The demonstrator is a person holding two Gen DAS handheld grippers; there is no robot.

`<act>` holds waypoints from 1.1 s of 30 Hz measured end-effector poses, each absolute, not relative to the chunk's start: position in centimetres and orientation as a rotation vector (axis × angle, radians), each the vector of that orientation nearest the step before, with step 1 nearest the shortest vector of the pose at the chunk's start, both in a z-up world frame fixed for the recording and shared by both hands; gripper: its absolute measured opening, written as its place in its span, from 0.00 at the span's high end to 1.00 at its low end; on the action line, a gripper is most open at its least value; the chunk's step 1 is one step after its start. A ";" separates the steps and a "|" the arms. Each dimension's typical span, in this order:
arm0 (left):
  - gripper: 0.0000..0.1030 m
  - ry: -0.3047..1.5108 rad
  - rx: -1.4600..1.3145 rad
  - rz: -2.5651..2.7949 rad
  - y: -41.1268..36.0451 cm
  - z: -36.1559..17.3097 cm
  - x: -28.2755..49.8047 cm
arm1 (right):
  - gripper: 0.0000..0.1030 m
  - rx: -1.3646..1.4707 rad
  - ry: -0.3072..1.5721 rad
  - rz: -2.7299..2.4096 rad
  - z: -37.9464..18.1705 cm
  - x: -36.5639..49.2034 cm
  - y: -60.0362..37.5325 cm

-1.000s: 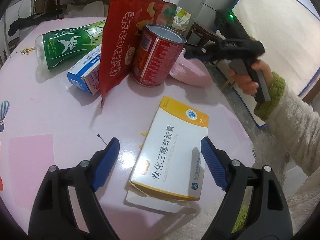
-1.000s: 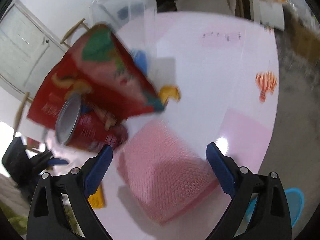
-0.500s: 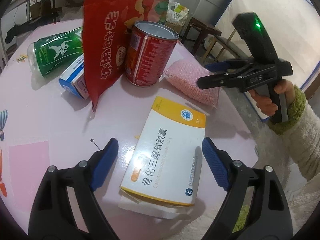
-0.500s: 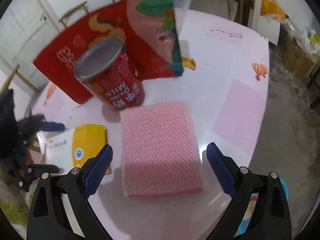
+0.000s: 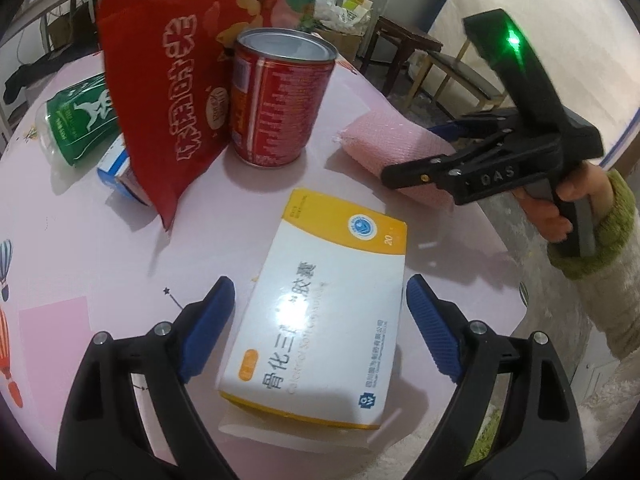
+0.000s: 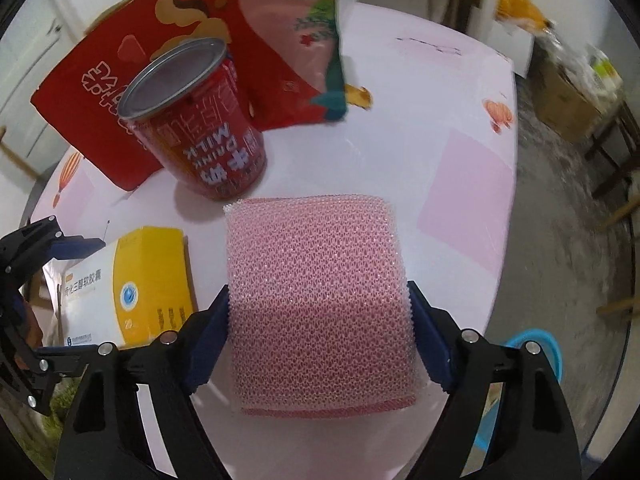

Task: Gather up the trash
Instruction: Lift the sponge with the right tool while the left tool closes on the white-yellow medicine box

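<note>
Cluttered pink table (image 5: 72, 240) in a dim room

One round pink table (image 5: 100, 264) carries six pieces of trash. There is one red tin can (image 5: 280, 100), standing upright with its top open. There is one red snack bag (image 5: 176, 92). There is one pink mesh sponge (image 6: 316, 300). There are two cardboard boxes: one white-and-yellow medicine box (image 5: 320, 304) and one blue-and-white box (image 5: 120, 172), mostly hidden behind the bag. There is one clear bottle with a green label (image 5: 76, 124), lying on its side. Two grippers are in view, one left gripper (image 5: 316, 328) and one right gripper (image 6: 318, 336), each with two blue-padded fingers (image 5: 210, 320), four in all. One hand (image 5: 560, 204) shows
</note>
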State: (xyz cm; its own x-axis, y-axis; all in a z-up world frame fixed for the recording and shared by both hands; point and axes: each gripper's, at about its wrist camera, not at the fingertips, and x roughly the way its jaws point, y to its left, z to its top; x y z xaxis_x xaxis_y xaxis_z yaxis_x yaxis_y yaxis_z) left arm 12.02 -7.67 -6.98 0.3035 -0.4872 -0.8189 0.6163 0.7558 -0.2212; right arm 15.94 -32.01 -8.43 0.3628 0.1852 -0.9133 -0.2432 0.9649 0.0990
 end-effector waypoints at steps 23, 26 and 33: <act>0.27 1.058 0.204 -0.528 -7.8 -7.8 11.4 | 0.21 0.129 1.192 0.161 -8.8 9.9 -29.2; 0.27 1.058 0.185 -0.490 -6.9 -7.8 11.9 | 0.19 0.088 1.199 0.147 -8.8 9.7 -28.4; 0.26 1.042 0.210 -0.475 -6.6 -8.0 12.0 | 0.18 0.056 1.199 0.114 -9.1 9.8 -28.3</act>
